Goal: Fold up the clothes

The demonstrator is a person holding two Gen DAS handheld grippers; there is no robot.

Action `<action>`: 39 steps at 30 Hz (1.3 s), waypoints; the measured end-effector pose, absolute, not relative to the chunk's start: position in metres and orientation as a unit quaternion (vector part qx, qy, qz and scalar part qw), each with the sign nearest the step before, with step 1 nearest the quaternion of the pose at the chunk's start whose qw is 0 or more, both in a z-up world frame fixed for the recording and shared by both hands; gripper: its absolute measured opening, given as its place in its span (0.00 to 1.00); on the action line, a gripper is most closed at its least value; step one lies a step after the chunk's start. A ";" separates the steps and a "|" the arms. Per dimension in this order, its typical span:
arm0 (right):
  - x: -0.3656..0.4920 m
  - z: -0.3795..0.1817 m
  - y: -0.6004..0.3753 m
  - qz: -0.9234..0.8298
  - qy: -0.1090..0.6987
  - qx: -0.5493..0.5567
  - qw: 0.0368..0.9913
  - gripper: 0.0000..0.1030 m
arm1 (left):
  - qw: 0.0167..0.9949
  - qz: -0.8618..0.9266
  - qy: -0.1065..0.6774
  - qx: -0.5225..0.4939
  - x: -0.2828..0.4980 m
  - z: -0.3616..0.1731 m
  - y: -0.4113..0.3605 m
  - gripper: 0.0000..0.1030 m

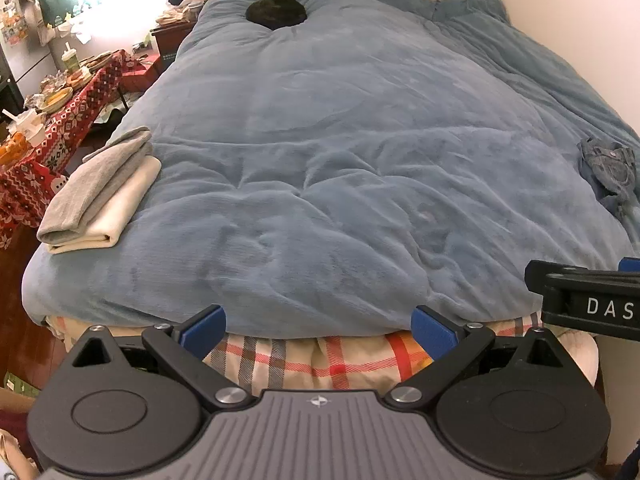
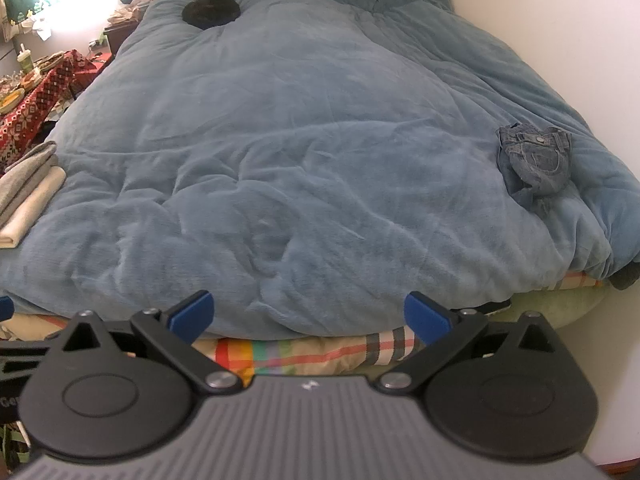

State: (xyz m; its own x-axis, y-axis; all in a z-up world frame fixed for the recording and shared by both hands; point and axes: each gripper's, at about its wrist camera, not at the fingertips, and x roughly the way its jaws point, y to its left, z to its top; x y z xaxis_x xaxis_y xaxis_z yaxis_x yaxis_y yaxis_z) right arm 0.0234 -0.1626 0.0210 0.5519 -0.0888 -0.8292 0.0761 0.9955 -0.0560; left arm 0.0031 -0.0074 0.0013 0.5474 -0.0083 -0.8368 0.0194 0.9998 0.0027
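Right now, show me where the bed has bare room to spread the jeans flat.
The widest free patch is the middle of the blue duvet, bordered by the folded stack on the left edge, the crumpled jeans on the right and the dark round object far back. Both tools, left and right, are open and empty.

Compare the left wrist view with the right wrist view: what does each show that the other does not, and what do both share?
Only the left wrist view shows the side of the other gripper's body, lettered "DAS", at its right edge.

Only the right wrist view shows the denim garment whole, with its metal button, and a green edge under the duvet.

Both show the blue duvet, the folded grey and cream stack, a round black object far up the bed, the plaid sheet, and their own gripper open: left gripper, right gripper.
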 end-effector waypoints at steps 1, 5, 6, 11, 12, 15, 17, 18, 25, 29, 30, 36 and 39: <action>0.024 0.021 -0.163 -0.047 0.471 -0.006 0.881 0.99 | 0.879 -0.008 0.476 0.006 0.003 0.001 -0.008 0.97; 0.023 0.020 -0.164 -0.048 0.472 -0.004 0.880 0.99 | 0.879 -0.009 0.476 0.007 0.003 0.001 -0.008 0.97; 0.024 0.020 -0.165 -0.049 0.472 -0.004 0.880 0.99 | 0.879 -0.010 0.476 0.007 0.004 0.000 -0.009 0.97; 0.026 0.018 -0.169 -0.052 0.475 -0.001 0.879 0.99 | 0.878 -0.014 0.478 0.009 0.004 -0.002 -0.012 0.97; 0.026 0.017 -0.169 -0.053 0.475 -0.001 0.878 0.99 | 0.878 -0.015 0.479 0.009 0.005 -0.002 -0.013 0.97; 0.027 0.017 -0.170 -0.055 0.475 -0.001 0.878 0.99 | 0.878 -0.017 0.478 0.010 0.006 -0.003 -0.014 0.97; 0.028 0.016 -0.171 -0.057 0.475 -0.002 0.878 0.99 | 0.878 -0.019 0.478 0.011 0.007 -0.003 -0.015 0.97; 0.028 0.015 -0.171 -0.057 0.475 -0.001 0.878 0.99 | 0.878 -0.020 0.478 0.012 0.008 -0.003 -0.015 0.97; 0.031 0.013 -0.178 -0.063 0.473 -0.004 0.879 0.99 | 0.881 -0.032 0.472 0.014 0.015 -0.002 -0.023 0.97; 0.035 0.015 -0.192 -0.076 0.463 -0.001 0.883 0.99 | 0.882 -0.035 0.469 0.017 0.027 -0.002 -0.034 0.97; 0.037 0.015 -0.196 -0.080 0.459 0.000 0.885 0.99 | 0.882 -0.035 0.469 0.017 0.030 -0.003 -0.038 0.97; 0.051 0.013 -0.238 -0.110 0.438 0.008 0.892 0.99 | 0.878 -0.067 0.473 0.014 0.064 -0.005 -0.065 0.95; 0.061 0.007 -0.274 -0.126 0.437 0.035 0.890 0.99 | 0.876 -0.096 0.473 0.022 0.083 -0.005 -0.089 0.92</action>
